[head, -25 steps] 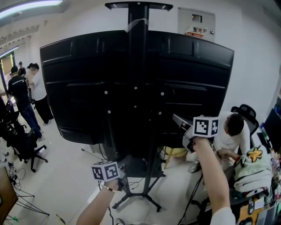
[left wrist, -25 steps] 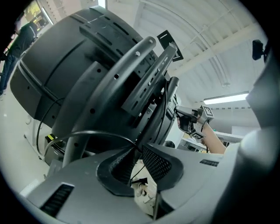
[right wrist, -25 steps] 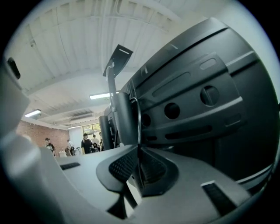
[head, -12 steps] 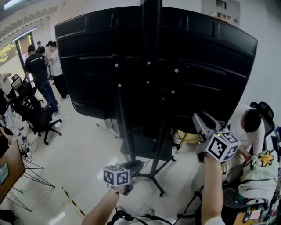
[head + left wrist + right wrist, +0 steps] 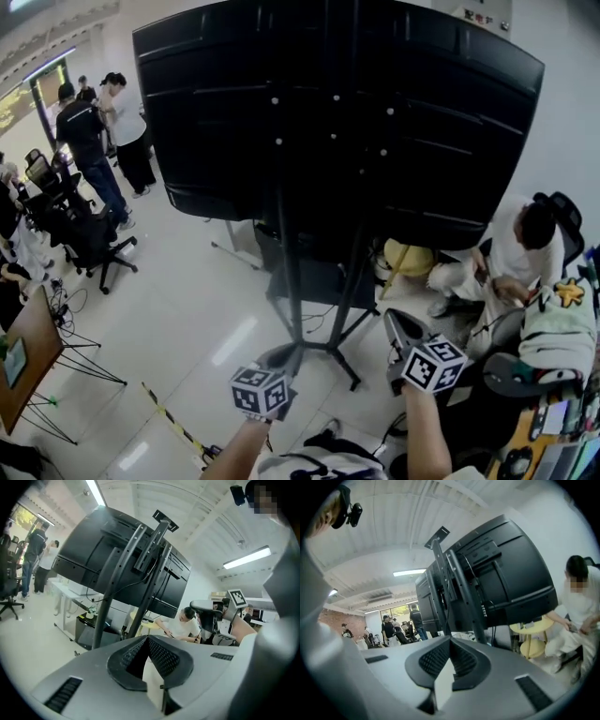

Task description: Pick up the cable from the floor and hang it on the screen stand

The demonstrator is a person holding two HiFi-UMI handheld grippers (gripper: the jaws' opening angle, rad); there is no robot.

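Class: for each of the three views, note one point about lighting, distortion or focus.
Head view: fisheye bows the screen at its edges; ceiling light glares off the floor. Left gripper view: the strip light blows out white; corners go black. Right gripper view: the close claw looks slightly soft, the screen stand behind it sharper.

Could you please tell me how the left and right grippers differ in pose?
In the head view the left gripper sits lower, before the screen stand's foot; the right gripper sits higher, nearer the seated person. The left gripper view takes in the right gripper; the right gripper view misses the left gripper. Both are shut and empty.
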